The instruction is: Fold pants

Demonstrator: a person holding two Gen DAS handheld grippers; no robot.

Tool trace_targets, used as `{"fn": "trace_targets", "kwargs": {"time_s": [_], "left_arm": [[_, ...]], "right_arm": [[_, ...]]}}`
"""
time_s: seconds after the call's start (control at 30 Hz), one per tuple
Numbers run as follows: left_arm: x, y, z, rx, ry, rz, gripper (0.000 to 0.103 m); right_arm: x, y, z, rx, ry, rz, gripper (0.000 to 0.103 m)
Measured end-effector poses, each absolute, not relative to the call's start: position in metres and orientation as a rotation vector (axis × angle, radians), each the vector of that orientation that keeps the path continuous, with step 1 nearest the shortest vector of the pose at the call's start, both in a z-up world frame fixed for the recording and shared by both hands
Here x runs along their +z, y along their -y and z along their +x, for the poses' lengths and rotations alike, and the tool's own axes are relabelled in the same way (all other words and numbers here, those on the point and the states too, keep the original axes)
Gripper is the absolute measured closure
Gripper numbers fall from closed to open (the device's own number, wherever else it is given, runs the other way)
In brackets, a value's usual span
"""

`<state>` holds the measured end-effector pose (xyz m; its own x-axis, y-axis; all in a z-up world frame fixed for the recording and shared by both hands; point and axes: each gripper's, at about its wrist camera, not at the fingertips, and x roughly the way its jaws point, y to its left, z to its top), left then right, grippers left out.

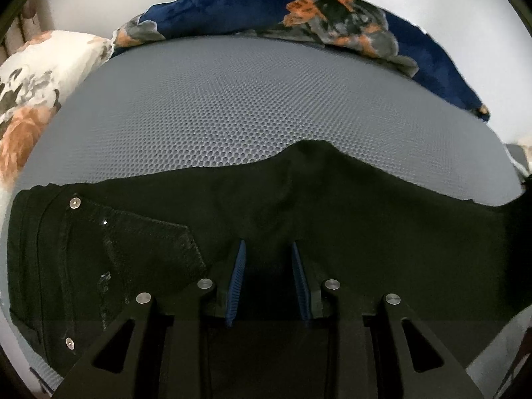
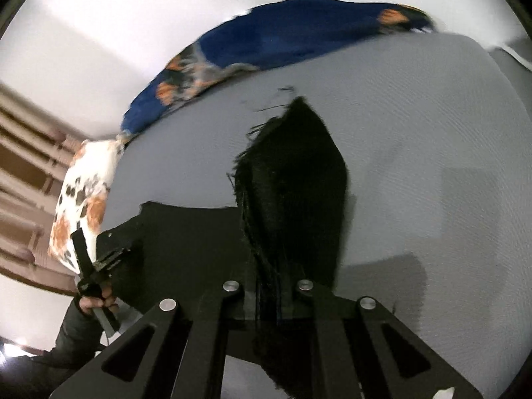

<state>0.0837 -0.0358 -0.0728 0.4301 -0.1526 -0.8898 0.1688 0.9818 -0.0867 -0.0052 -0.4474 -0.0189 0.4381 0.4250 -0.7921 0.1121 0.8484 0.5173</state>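
Black pants (image 1: 299, 206) lie flat across the grey mesh mattress (image 1: 232, 106), waistband with pocket and metal rivets at the left. My left gripper (image 1: 268, 252) is open, its blue pads (image 1: 237, 276) just above the pants near the crotch. My right gripper (image 2: 269, 286) is shut on the frayed leg end of the pants (image 2: 292, 173) and holds it lifted above the mattress (image 2: 432, 133), the cloth standing up from the jaws. The left gripper and its hand also show in the right wrist view (image 2: 96, 266).
A navy floral blanket (image 1: 266, 10) lies along the far edge of the mattress. A white floral pillow (image 1: 36, 76) sits at the left end. A pale wall is behind, and brown slatted furniture (image 2: 23, 166) stands beyond the pillow.
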Motion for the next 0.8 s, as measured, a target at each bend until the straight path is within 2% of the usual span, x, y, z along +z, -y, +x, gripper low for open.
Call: {"fn": "trace_targets", "kwargs": {"time_s": [0.27,0.37,0.6,0.73,0.8], "left_arm": [[-0.062,0.014,0.069,-0.248,-1.095,0.019,0.071],[-0.059,0.003,0.067,-0.249,-1.097,-0.004,0.068],[-0.053,-0.022,0.064,-0.268,-1.104,-0.08,0.067],[-0.05,-0.027,0.061,-0.325,-1.114,-0.14,0.067],[-0.047,-0.026,0.058,-0.376,-1.125,-0.173,0.067]], "right_arm": [[-0.026,0.337,0.052,0.332,-1.162,0.473,0.097],[-0.042,0.294,0.068,0.371,-1.204,0.436,0.097],[-0.084,0.203,0.086,0.433,-1.309,0.286,0.096],[-0.098,0.187,0.089,0.472,-1.362,0.317,0.073],[-0.088,0.193,0.086,0.508,-1.333,0.377,0.072]]}}
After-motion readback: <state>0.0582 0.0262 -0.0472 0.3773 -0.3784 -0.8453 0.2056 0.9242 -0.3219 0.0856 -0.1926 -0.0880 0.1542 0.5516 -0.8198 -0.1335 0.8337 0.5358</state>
